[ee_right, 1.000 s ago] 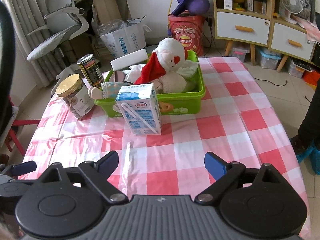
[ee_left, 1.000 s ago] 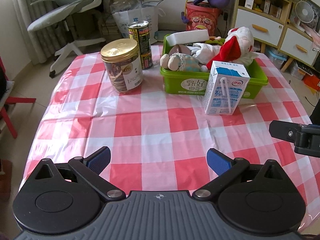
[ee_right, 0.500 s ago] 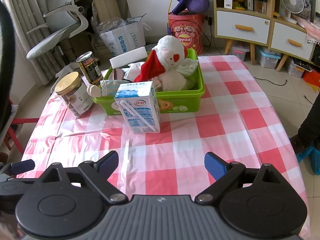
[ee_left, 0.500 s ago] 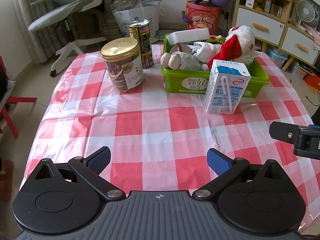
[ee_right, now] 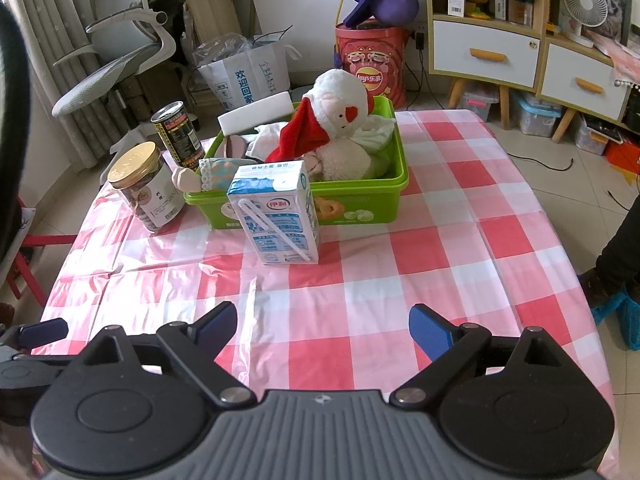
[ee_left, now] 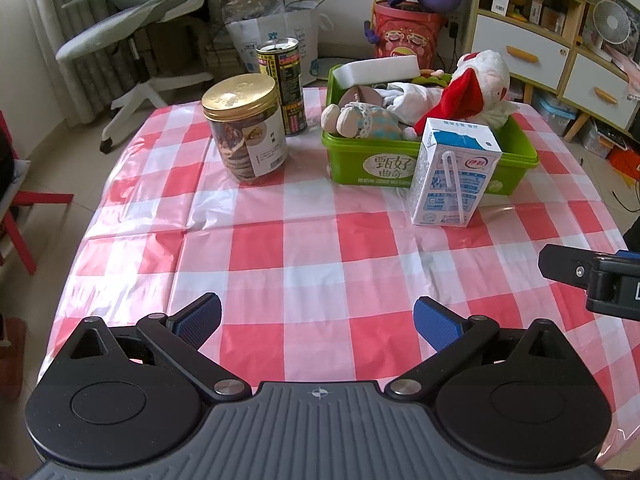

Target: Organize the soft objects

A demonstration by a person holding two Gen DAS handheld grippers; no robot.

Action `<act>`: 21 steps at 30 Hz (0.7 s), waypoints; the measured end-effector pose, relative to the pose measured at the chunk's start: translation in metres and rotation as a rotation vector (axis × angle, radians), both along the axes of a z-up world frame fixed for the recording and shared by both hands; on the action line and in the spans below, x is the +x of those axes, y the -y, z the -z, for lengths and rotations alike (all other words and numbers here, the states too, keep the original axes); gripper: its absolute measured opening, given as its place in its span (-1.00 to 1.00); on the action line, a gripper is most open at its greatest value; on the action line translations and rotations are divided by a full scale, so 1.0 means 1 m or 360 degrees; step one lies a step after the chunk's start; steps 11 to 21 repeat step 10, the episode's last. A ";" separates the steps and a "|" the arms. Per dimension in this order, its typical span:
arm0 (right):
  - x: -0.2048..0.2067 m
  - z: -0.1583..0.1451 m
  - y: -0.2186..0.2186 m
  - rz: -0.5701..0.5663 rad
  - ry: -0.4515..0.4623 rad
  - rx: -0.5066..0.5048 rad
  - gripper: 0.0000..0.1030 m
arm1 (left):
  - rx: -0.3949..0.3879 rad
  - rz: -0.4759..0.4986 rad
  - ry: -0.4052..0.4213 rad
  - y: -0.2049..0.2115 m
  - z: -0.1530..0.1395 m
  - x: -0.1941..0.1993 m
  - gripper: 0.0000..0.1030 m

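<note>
On the table: one green basket (ee_left: 432, 156), one milk carton (ee_left: 452, 176), one jar (ee_left: 246, 132), one can (ee_left: 282, 80).

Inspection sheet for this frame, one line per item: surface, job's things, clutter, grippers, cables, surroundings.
Surface: table under a red and white checked cloth, creased at the left.
Job's things: white plush toy with red cap, small doll, white cloth and white foam block all in the green bin.
Clutter: milk carton upright in front of the bin; gold-lidded jar and tall can to its left.
Grippers: left gripper and right gripper open, empty, over the near cloth.
Cables: black cable on the floor, right.
Surroundings: office chair, drawer cabinet, red drum.
</note>
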State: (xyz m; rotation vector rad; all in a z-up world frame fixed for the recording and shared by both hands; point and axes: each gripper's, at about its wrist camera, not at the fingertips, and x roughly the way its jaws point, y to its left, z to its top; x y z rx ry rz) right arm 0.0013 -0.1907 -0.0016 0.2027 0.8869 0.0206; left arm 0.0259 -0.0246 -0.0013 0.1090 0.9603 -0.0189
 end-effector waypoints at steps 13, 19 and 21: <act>0.000 0.001 0.000 -0.0004 -0.0001 -0.0002 0.39 | 0.0002 -0.0001 -0.0010 0.000 0.000 0.001 0.90; 0.000 0.001 0.000 -0.0004 -0.0001 -0.0002 0.39 | 0.0002 -0.0001 -0.0010 0.000 0.000 0.001 0.90; 0.000 0.001 0.000 -0.0004 -0.0001 -0.0002 0.39 | 0.0002 -0.0001 -0.0010 0.000 0.000 0.001 0.90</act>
